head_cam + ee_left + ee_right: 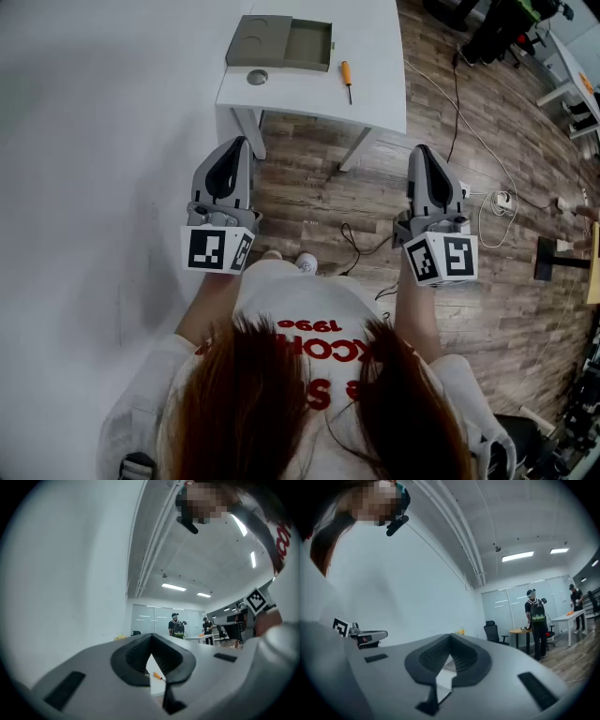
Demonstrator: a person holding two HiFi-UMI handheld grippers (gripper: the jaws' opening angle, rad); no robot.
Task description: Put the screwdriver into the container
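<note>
Our left gripper (236,145) and right gripper (422,152) both hold their jaws together, empty, well short of the desk (375,56); the screwdriver (346,80) lies ahead, just right of the container (258,42), shaft pointing toward us; the right gripper seems nearer.

Head view steeply down; both gripper views forward, toward one distant table (375,56)

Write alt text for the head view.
The left gripper and right gripper, both shut and empty, hover short of a white table. On it sit a grey container and, right of it, an orange-handled screwdriver.
</note>
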